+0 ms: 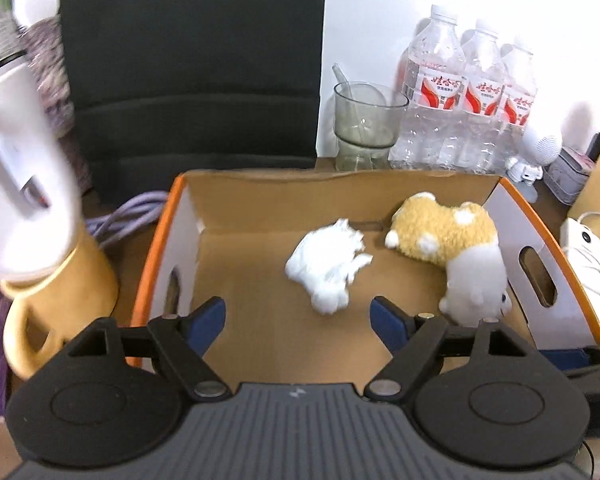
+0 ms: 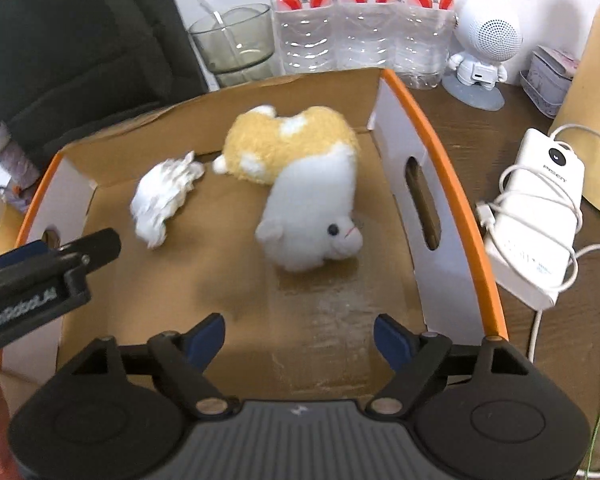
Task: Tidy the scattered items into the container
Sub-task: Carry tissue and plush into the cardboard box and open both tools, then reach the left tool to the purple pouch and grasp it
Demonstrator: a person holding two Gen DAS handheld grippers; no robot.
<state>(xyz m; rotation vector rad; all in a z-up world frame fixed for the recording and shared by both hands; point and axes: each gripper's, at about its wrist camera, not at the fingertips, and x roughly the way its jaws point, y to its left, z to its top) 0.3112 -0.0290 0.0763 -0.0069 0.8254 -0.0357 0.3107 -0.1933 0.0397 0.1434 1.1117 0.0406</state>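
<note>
Both the left gripper and right gripper hold jaws wide, seemingly gripping nothing.

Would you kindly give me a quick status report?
Left gripper and right gripper open, empty. Crumpled white tissue and yellow-white plush toy inside orange-rimmed cardboard box. Nothing obstructing.

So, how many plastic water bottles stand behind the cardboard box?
3. The clear plastic water bottles with red labels stand side by side behind the box's far wall: left, middle, right. More may be hidden behind them.
</note>
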